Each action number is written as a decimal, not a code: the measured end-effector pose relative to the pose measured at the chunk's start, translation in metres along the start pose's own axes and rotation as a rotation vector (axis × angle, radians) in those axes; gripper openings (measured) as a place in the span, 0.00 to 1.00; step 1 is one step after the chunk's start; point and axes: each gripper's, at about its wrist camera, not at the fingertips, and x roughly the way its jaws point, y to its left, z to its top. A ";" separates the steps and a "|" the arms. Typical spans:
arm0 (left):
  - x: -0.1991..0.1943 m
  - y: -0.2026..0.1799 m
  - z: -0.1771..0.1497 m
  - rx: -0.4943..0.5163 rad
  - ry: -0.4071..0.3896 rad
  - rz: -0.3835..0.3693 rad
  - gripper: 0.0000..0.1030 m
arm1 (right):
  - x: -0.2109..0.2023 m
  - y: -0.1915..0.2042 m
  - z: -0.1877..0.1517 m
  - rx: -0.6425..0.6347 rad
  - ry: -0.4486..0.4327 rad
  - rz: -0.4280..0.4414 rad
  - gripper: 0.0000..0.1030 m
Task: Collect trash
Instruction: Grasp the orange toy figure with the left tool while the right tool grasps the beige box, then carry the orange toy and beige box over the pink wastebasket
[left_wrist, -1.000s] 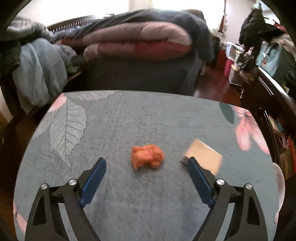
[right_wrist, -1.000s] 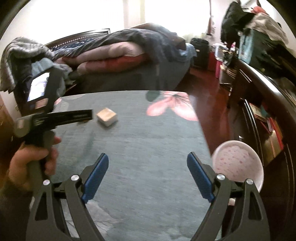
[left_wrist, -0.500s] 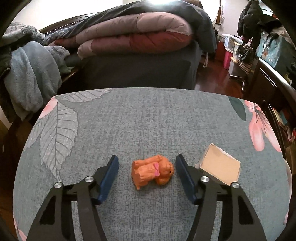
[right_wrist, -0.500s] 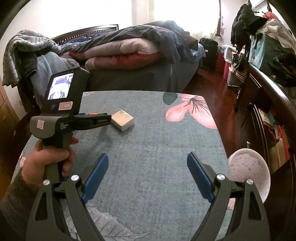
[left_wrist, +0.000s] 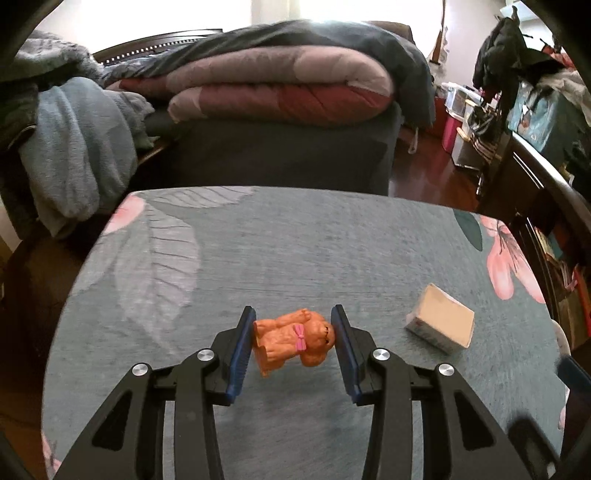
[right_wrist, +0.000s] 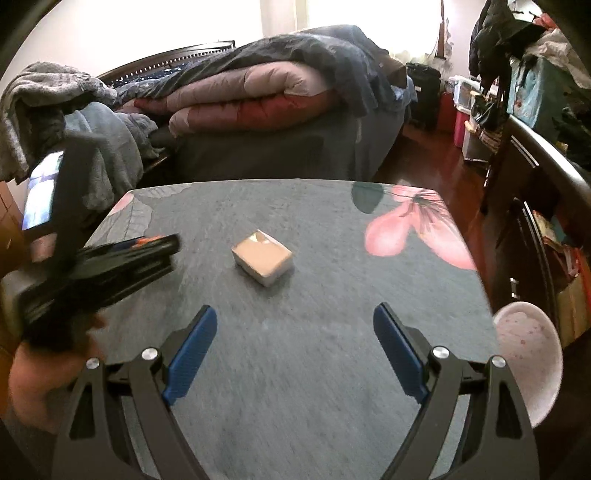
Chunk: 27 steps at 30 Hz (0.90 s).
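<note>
Left tongs (left_wrist: 293, 341) just closing, blue pads (left_wrist: 242, 341) touching both sides of orange toy dog (left_wrist: 295, 341) on grey floral desk (left_wrist: 295, 240). Tan box (left_wrist: 441, 326) lying to the right of the dog, apart from it. Right tongs (right_wrist: 295, 350) spread wide and empty, hovering near side of the box, pink-speckled bowl (right_wrist: 528, 354) beyond desk edge, right of the box.
</note>
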 end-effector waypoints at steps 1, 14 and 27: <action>-0.003 0.005 0.000 -0.004 -0.003 0.002 0.41 | 0.010 0.004 0.004 0.003 0.012 0.006 0.85; -0.020 0.045 -0.007 -0.033 -0.015 -0.015 0.41 | 0.091 0.028 0.032 -0.012 0.089 -0.021 0.76; -0.051 0.047 -0.016 -0.046 -0.048 -0.027 0.41 | 0.034 0.036 0.013 -0.020 0.043 0.067 0.57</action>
